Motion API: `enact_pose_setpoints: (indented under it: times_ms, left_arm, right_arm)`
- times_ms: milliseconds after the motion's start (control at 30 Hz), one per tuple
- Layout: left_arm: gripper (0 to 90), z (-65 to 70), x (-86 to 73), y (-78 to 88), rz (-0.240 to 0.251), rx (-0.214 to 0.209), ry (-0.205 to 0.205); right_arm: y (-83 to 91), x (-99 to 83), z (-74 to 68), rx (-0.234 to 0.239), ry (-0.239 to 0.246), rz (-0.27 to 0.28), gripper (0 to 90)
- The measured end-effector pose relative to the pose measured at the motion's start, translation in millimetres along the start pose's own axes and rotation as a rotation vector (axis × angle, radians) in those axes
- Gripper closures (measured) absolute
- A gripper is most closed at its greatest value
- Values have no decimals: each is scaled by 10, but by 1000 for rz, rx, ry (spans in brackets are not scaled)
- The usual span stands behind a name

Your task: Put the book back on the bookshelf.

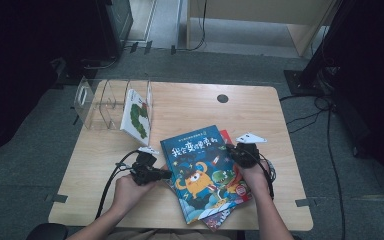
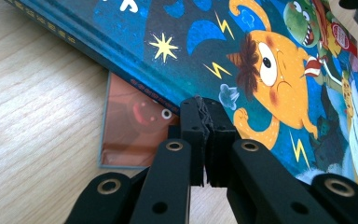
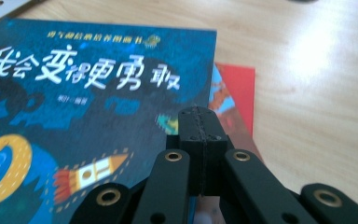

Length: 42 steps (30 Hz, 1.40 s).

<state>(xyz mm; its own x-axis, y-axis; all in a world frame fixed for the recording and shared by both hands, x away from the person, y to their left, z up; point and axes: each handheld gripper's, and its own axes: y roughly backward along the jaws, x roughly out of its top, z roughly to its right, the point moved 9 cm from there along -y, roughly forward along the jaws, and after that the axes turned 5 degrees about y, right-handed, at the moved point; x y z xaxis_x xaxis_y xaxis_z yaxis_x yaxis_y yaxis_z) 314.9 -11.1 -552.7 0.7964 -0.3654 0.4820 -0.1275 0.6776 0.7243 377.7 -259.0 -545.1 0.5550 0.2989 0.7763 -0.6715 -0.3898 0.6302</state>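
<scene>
- Lying near the front edge of the surface (image 1: 105, 150), the blue picture book (image 1: 205, 170) tops a red book (image 1: 226, 136).
- Left hand-held gripper (image 1: 166, 173), jaws closed and empty, meets the blue book's left edge.
- Right hand-held gripper (image 1: 231, 149), jaws closed and empty, sits at its right edge.

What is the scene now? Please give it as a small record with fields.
top book: blue picture book, lying flat on a red book
table: wooden
rack: clear divider rack at far left, one white book standing in it
left tool: shut, at the blue book's near-left edge
right tool: shut, over the blue book's right edge
</scene>
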Motion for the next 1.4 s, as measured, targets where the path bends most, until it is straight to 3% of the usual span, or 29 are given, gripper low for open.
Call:
enact_pose_setpoints:
  times_ms: [133,367,533,600,767,900,967,1233,1300,1400]
  left_arm:
    - [889,53,30,-60,0,-3,-12]
    - [888,90,79,-120,2,-14,-16]
    - [886,128,131,-186,3,-23,-29]
    - [878,139,136,-189,-1,-25,-28]
    - [876,262,25,-178,-33,-39,-67]
    - [890,297,-30,-212,-36,-46,-71]
    - [892,295,-29,-211,-35,-45,-68]
    - [893,330,-11,-159,5,-54,-72]
    - [900,370,-44,-180,-1,-46,-96]
    - [900,377,-61,-179,5,-36,-100]
  right_arm:
    - [65,-106,59,-26,-17,-33,900]
    - [122,-153,125,-56,-36,-32,900]
    - [143,-193,267,-129,-60,-39,900]
    - [132,-198,301,-130,-76,-37,900]
    - [78,-190,328,-138,-86,-44,900]
    - [34,-184,339,-143,-89,-47,900]
    - [-11,-145,336,-165,-67,-54,900]
    - [-218,30,231,-126,-19,-69,900]
    - [-283,81,165,-82,-19,-66,900]
    - [-330,122,136,-99,8,-73,900]
